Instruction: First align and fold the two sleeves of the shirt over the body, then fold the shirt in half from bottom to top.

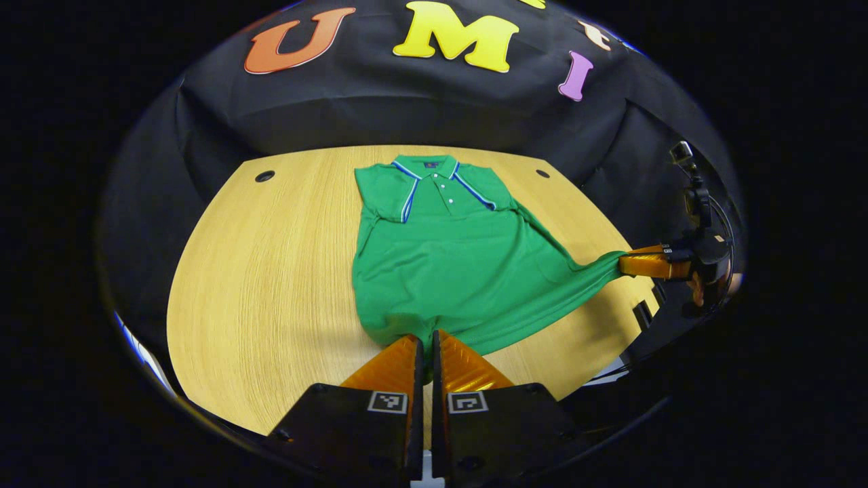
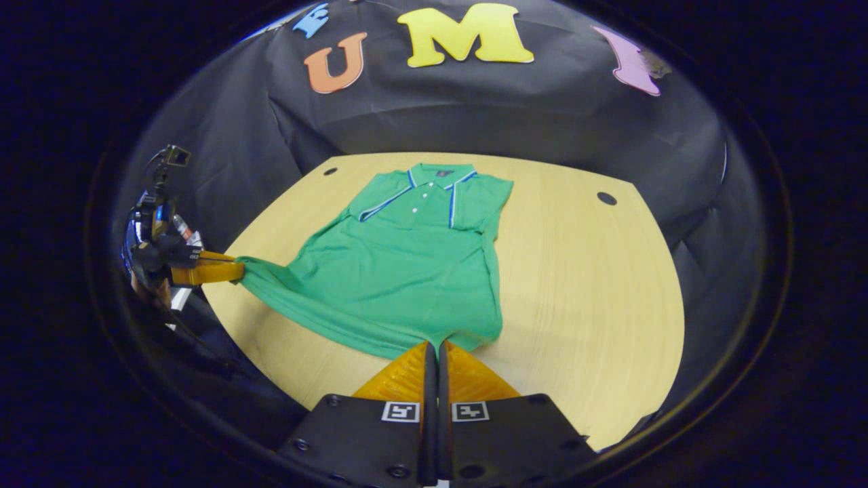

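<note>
A green polo shirt (image 1: 447, 264) lies collar-away on the wooden table (image 1: 271, 271), both short sleeves folded in over the chest. My left gripper (image 1: 428, 339) is shut on the near hem at one bottom corner. Off to the right, my right gripper (image 1: 627, 263) pinches the other bottom corner and stretches it into a point. In the right gripper view the shirt (image 2: 407, 264) runs from my right gripper (image 2: 435, 347), shut on the hem, across to my left gripper (image 2: 234, 271) at the left, which holds the stretched corner.
The table (image 2: 583, 285) has small round cable holes (image 1: 264, 176) (image 2: 606, 198) near its far corners. A hand (image 1: 698, 291) holds the right gripper beyond the table's right edge. Bare wood lies on both sides of the shirt.
</note>
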### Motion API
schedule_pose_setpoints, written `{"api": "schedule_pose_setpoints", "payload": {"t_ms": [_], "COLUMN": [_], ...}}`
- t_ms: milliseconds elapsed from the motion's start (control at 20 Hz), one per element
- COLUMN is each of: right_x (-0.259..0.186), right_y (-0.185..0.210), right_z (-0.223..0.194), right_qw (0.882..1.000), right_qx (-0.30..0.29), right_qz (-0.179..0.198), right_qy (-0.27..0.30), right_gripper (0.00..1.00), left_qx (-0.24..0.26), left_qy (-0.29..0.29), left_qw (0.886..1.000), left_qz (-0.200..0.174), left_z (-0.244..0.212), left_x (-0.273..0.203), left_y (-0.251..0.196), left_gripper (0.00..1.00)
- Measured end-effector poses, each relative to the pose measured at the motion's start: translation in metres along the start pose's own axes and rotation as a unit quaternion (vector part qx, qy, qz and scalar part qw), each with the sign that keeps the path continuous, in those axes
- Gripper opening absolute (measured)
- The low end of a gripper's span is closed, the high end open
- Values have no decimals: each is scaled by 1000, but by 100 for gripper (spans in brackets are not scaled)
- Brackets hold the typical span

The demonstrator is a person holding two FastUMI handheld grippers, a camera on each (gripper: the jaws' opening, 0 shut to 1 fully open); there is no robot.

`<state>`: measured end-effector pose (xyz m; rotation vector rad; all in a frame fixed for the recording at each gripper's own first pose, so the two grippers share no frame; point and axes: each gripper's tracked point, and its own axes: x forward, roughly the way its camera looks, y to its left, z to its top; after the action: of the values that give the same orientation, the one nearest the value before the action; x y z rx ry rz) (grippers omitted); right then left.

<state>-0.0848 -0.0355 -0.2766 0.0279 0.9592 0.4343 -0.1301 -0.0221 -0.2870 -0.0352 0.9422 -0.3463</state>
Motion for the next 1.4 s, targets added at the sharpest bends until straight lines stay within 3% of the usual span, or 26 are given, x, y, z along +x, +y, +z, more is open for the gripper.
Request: {"api": "schedule_pose_setpoints", "payload": {"t_ms": [300,900,1400], "right_x": [-3,18,82], "right_y": [-8,-32,-64], "right_z": [70,208,288], "right_qw": [999,990,984], "right_qx": [-13,-8,-3], "right_qz": [-12,-35,-55], "right_qy": [-51,-138,-166], "right_gripper": [3,2,2], "left_qx": [8,18,18], "left_qy": [-33,-125,-162], "left_qw": [999,992,987], "left_qz": [-13,1,8], "left_z": [52,193,274], "left_x": [6,37,103], "left_y": [4,42,79], "left_gripper": [6,6,6]}}
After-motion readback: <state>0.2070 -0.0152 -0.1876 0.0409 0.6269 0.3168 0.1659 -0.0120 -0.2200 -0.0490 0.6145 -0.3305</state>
